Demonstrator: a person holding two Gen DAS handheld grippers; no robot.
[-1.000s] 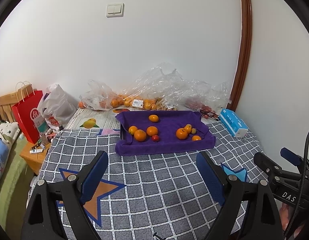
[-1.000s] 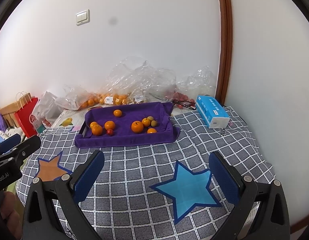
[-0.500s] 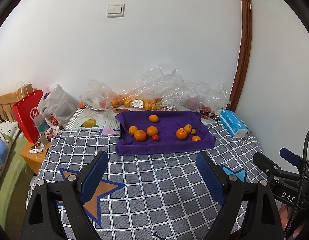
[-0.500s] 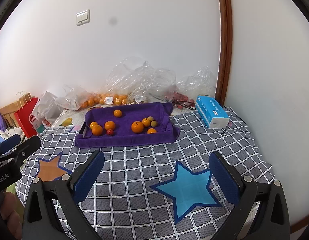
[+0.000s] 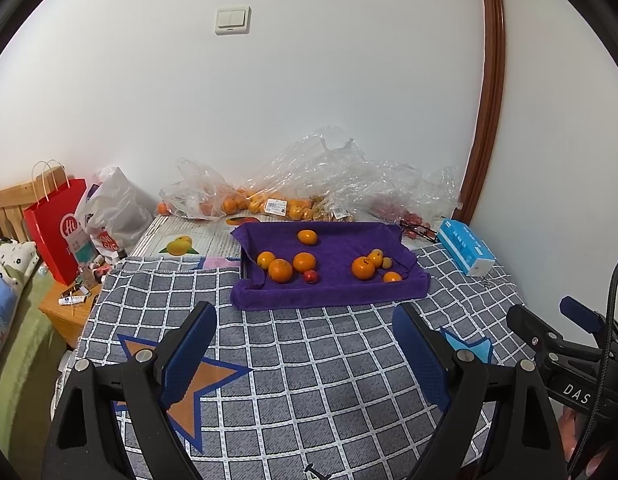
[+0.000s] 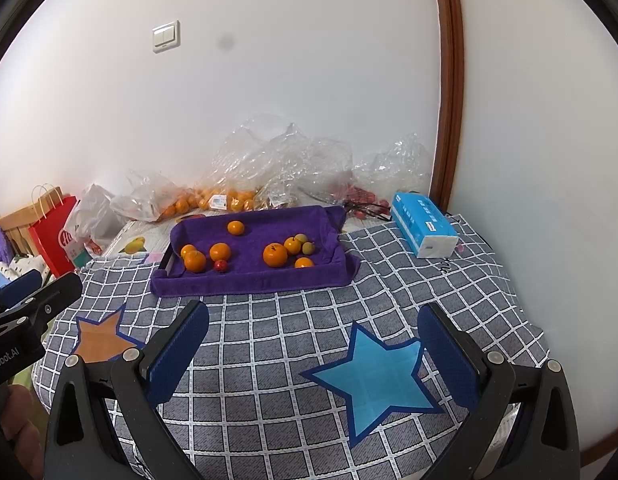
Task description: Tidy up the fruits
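**Fruit loose on the purple tray, both grippers empty**

Nearest, the left gripper (image 5: 305,344) and right gripper (image 6: 313,340) hover over the checked cloth (image 6: 289,360), fingers spread, holding nothing. Beyond, the purple-towelled tray (image 5: 329,292) carries oranges (image 5: 280,270), a small red fruit (image 5: 310,276) and a greenish one, mixed in two loose clusters. Sorting looks unfinished or unstarted. Bagged fruit (image 5: 237,202) lies farthest.

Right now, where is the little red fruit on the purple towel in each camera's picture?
Left wrist view: the little red fruit sits left of centre on the purple towel, just right of three oranges.
Right wrist view: the little red fruit lies near the towel's front left, below an orange.
Shared landmark: the blue tissue pack, right of the towel.
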